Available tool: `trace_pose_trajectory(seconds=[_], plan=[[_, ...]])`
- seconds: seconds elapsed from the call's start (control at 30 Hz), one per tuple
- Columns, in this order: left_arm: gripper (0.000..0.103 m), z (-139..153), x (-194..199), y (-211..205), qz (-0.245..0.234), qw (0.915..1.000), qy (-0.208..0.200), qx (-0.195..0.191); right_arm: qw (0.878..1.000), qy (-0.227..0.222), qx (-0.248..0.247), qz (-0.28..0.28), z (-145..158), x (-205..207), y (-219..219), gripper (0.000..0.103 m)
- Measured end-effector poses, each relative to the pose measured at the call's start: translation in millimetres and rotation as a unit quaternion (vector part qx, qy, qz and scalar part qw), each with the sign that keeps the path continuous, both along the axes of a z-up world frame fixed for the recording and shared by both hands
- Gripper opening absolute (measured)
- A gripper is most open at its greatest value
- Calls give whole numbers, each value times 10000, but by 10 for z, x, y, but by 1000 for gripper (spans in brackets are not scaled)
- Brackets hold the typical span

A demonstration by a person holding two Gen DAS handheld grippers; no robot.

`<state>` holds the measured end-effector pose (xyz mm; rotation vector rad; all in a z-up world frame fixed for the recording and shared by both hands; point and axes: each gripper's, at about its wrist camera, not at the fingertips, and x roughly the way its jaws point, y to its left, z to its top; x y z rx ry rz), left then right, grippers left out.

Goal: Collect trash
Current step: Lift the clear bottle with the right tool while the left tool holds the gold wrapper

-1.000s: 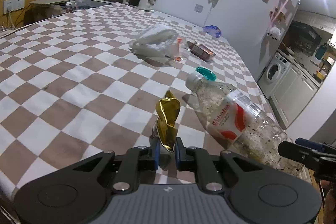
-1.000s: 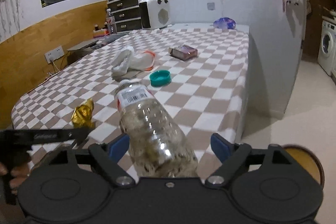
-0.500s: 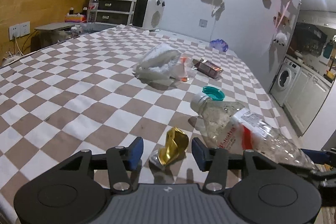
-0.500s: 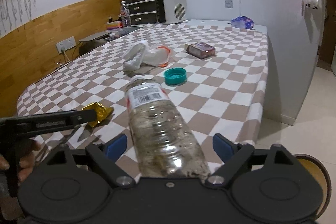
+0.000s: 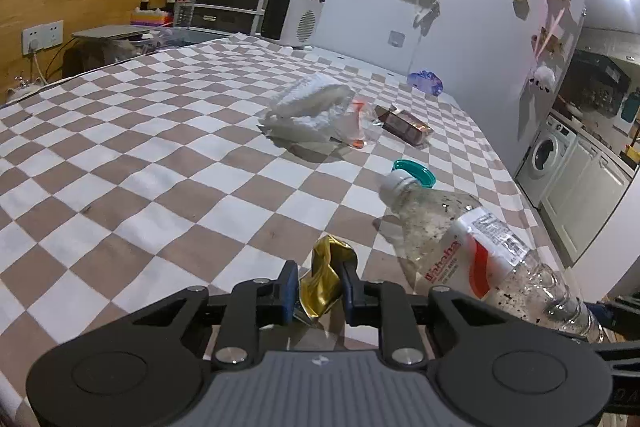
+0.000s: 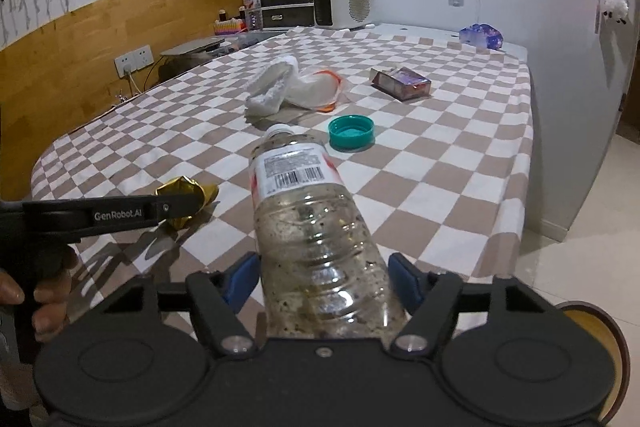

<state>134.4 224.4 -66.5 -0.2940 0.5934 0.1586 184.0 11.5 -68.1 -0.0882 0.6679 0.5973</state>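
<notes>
Fingers of the left gripper pinch the crumpled gold wrapper near the table's front edge; it looks light, thin and easily squashed. Right gripper fingers clasp the clear bottle's lower body over the front-right corner; it seems light, smooth and slippery, best held at the ribs.

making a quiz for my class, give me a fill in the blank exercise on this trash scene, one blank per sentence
1. The left gripper is closed around a crumpled ____ wrapper.
2. The right gripper holds a clear plastic ____ lying between its fingers.
3. The loose cap on the checkered tablecloth is ____ in colour.
4. The bottle's mouth is ____, with no cap on it.

Missing words: gold; bottle; teal; open
</notes>
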Motion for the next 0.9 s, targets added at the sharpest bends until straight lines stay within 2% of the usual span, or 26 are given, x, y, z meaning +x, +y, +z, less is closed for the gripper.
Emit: trace_pose_trajectory(seconds=[0.23, 0.47, 0.73, 0.8, 0.9], plan=[[23, 79, -144, -55, 40, 10000, -87, 15, 9994, 9, 224, -281, 29, -78, -135, 67], [23, 148, -306, -191, -22, 9997, -135, 206, 9989, -39, 261, -393, 62, -209, -233, 65], [23, 152, -456, -308, -61, 9996, -100, 266, 9998, 54, -128, -168, 17, -189, -113, 67], [23, 167, -493, -318, -53, 9996, -112, 273, 9990, 169, -389, -121, -21, -132, -54, 68], [23, 181, -539, -326, -19, 9994, -114, 316, 9991, 284, -252, -169, -84, -121, -90, 65]])
